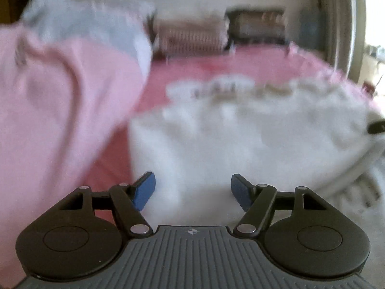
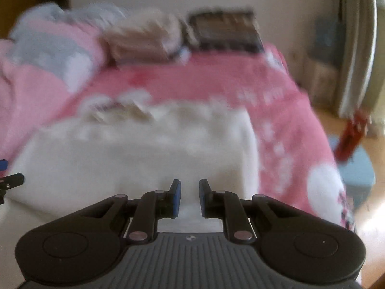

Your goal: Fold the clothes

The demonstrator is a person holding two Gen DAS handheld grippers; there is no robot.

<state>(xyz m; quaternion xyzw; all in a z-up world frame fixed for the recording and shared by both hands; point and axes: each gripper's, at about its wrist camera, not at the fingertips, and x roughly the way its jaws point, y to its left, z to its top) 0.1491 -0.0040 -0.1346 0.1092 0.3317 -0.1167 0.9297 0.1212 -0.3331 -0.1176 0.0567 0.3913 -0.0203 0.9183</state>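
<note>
Left wrist view: the white garment lies spread on the pink bed, directly ahead of the left hand-held gripper, whose blue pads stand wide apart with nothing between them. Blur hides its long axis.

Right wrist view: the right hand-held gripper hovers at the garment's near edge, jaws narrowly apart and empty; the cloth stretches away toward the pillows.
</note>
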